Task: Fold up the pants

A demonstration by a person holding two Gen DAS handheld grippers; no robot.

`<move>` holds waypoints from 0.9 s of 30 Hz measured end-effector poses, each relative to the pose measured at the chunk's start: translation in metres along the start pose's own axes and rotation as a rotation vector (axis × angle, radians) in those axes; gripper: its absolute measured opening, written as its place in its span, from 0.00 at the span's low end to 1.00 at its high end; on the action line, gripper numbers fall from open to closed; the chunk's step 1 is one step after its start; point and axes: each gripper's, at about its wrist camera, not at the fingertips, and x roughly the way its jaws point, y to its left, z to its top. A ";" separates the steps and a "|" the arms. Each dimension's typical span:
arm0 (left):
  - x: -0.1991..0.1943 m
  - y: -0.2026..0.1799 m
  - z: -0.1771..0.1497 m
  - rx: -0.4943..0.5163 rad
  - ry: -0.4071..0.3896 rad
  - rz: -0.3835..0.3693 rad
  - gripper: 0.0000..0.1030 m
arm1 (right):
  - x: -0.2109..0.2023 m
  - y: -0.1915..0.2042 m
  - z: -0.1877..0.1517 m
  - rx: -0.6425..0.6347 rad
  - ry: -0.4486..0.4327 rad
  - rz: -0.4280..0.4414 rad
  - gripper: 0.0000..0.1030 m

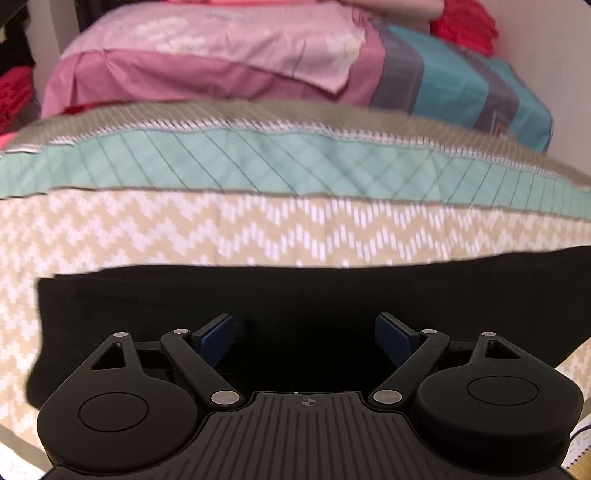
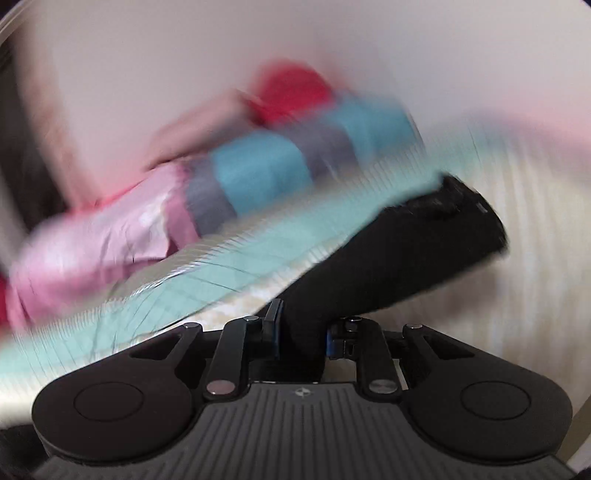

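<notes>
The black pants (image 1: 258,295) lie flat on the bed as a dark band across the lower part of the left wrist view. My left gripper (image 1: 306,330) hovers over them with its blue-padded fingers (image 1: 218,332) spread wide and nothing pinched between them. In the blurred, tilted right wrist view, a thick folded length of the pants (image 2: 406,251) runs up to the right from my right gripper (image 2: 303,332). Its jaws are closed on the near end of that cloth.
The bed cover has a beige and white zigzag part (image 1: 184,229) and a teal quilted band (image 1: 258,162). Behind lie a pink pillow (image 1: 207,59), a blue and grey striped pillow (image 1: 461,81) and red cloth (image 1: 465,26) against a pale wall.
</notes>
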 end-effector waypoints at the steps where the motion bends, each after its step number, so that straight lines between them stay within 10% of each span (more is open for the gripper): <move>1: -0.007 0.004 0.000 -0.005 -0.015 -0.001 1.00 | -0.016 0.030 -0.005 -0.135 -0.065 -0.015 0.26; 7: -0.028 0.024 -0.004 -0.012 -0.058 0.024 1.00 | -0.058 0.199 -0.107 -0.765 -0.176 0.099 0.59; 10: -0.036 0.032 -0.008 -0.011 -0.060 0.035 1.00 | -0.030 0.249 -0.164 -1.033 -0.011 0.147 0.36; 20: -0.048 0.027 -0.010 0.032 -0.090 0.028 1.00 | -0.049 0.268 -0.153 -0.970 -0.063 0.216 0.21; 27: -0.031 -0.006 -0.008 0.178 -0.083 0.273 1.00 | -0.044 0.271 -0.176 -1.042 -0.022 0.178 0.25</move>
